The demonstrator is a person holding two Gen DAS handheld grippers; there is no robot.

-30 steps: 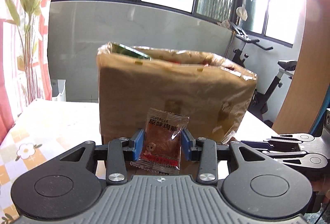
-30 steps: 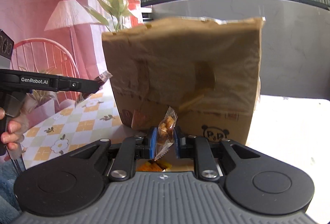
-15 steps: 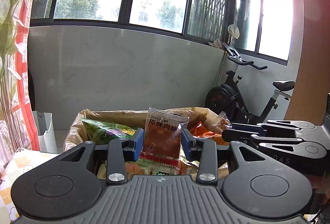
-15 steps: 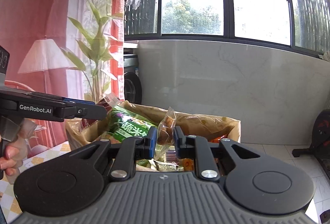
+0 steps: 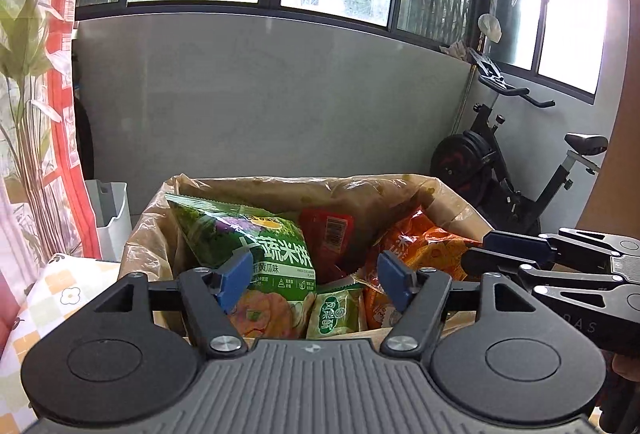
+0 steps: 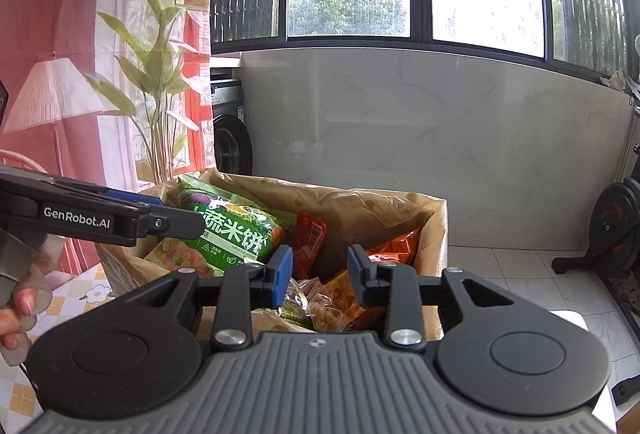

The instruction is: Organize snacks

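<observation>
At the far left of the left wrist view, a flower-patterned cloth covers the table, and on it stands an open brown paper bag lined with clear plastic. Inside the bag, leaning against its left side, is a large green rice-cracker packet. Next to it a red packet stands upright, with a small green packet lying lower down in front. An orange snack bag fills the right side.

The left tool hovers over the near edge of the bag, its jaws opening and already wide apart, with nothing between the blue pads (only the packets lying below show through the gap). To its right, the right tool reaches in over the bag's right rim.

In the right wrist view, a hand at the left edge grips the left tool's handle, and that tool's tip lies across the green rice-cracker packet. The right tool hangs above the bag's middle, its jaws opening to a moderate gap with nothing pressed between them. Beneath the gap, small clear-wrapped snack packets rest loose among the others inside the bag, beside the orange snack bag.
</observation>
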